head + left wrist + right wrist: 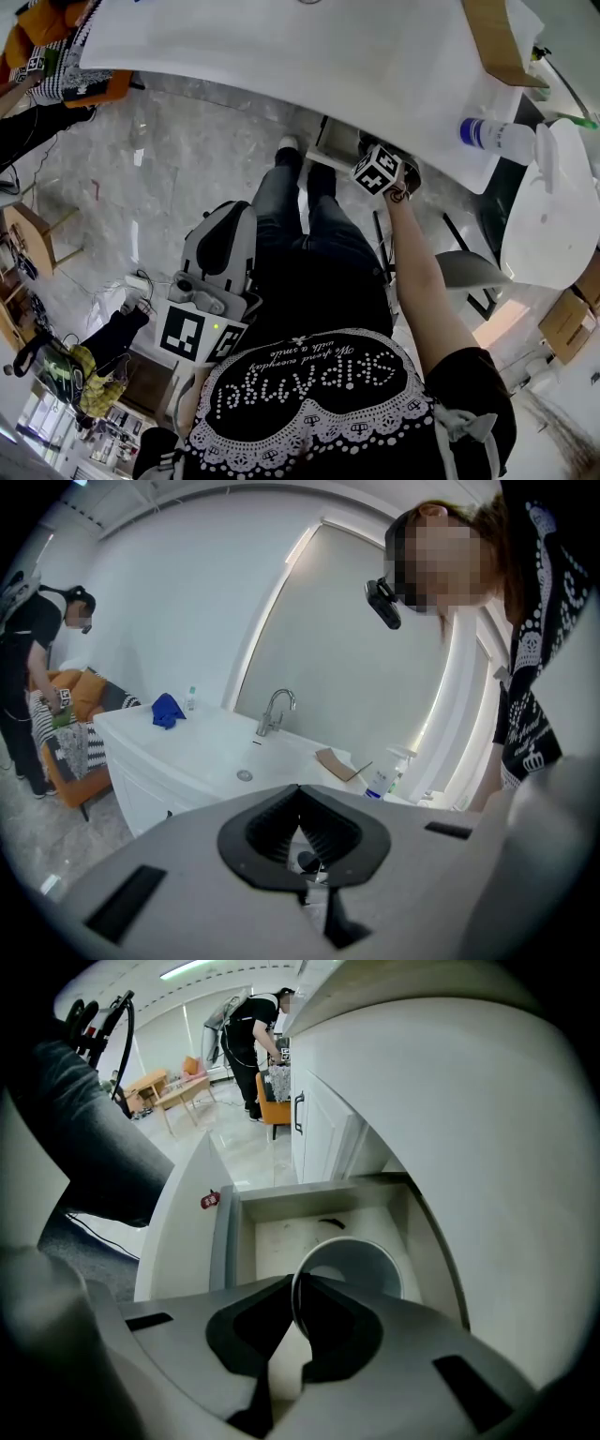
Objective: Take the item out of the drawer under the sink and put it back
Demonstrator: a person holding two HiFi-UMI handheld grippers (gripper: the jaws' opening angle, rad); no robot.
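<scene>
Our right tool (292, 1288), clamped on the white bowl (361, 1265) by its rim, holds it over the open drawer (281, 1237).

Cup (352, 1265) sits in the drawer (281, 1206) below the countertop (450, 1101).

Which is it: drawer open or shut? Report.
Open: the drawer stands pulled out, its floor visible beneath the cup in the right gripper.

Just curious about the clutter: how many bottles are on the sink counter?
2. A small bottle beside the blue cloth, and a white blue-labelled bottle right of the cardboard piece. The left gripper may hide others.
</scene>
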